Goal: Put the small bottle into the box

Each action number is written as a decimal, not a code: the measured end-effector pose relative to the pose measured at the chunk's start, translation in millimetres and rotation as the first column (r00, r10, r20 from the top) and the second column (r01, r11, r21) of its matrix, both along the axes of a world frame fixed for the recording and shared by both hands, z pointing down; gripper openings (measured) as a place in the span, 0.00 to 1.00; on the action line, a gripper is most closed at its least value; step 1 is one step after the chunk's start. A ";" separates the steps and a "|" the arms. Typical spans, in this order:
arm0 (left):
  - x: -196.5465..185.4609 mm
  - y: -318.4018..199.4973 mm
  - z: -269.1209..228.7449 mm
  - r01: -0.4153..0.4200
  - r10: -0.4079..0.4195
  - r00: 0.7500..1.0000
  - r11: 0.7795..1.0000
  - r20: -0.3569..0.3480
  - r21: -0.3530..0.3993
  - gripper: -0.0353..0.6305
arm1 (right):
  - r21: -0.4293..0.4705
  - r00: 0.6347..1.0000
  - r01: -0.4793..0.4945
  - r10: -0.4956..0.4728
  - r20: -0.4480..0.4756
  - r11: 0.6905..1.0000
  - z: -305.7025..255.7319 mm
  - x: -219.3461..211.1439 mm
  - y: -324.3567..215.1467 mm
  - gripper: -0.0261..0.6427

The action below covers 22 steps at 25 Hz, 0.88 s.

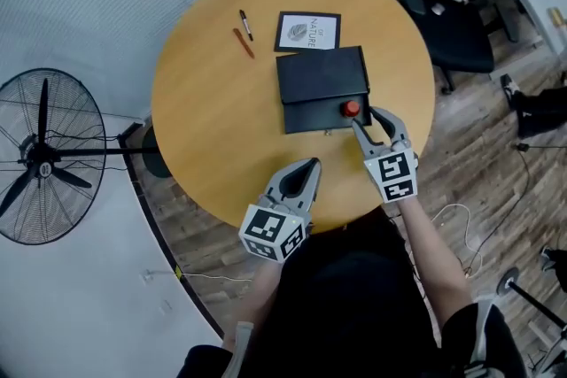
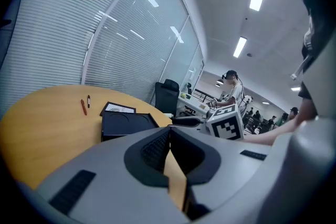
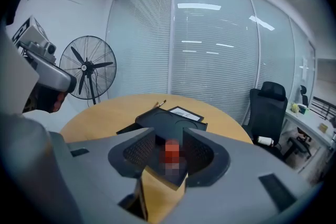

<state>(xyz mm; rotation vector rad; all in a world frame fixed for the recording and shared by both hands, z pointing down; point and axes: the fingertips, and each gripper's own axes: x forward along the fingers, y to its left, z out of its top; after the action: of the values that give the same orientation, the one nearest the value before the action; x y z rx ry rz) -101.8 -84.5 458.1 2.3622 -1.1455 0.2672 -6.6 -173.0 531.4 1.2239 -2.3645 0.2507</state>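
A small bottle (image 1: 352, 108) with a red cap stands upright on the right end of the front flap of the flat black box (image 1: 321, 75), near the middle of the round wooden table (image 1: 213, 119). My right gripper (image 1: 366, 119) reaches it from the near side. In the right gripper view the bottle (image 3: 171, 150) stands between the two jaws of the right gripper (image 3: 169, 139), with a gap on each side, so the gripper is open. My left gripper (image 1: 312, 162) rests near the table's front edge, shut with nothing in it. Its jaws meet in the left gripper view (image 2: 169, 131).
A framed card (image 1: 307, 31) lies behind the box, with a black pen (image 1: 245, 24) and a red pen (image 1: 244, 43) to its left. A floor fan (image 1: 44, 155) stands left of the table and a black office chair (image 1: 447, 4) at the back right.
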 end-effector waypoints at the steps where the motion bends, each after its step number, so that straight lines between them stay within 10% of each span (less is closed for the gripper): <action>1: -0.2 1.5 -1.4 -0.007 0.007 1.000 1.000 -0.003 0.005 0.05 | 0.009 1.000 -0.006 0.006 0.000 1.000 -4.9 0.4 3.9 0.30; 22: 13.4 32.8 -26.4 -0.089 0.091 0.996 0.992 -0.023 0.087 0.05 | 0.099 0.990 -0.080 0.067 0.124 0.992 -82.6 15.7 79.1 0.15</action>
<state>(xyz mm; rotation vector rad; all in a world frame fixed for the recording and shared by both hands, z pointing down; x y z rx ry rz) -88.4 -51.7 431.7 2.4889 -1.0598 0.2207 9.1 -93.8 448.8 1.3823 -2.4646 0.2335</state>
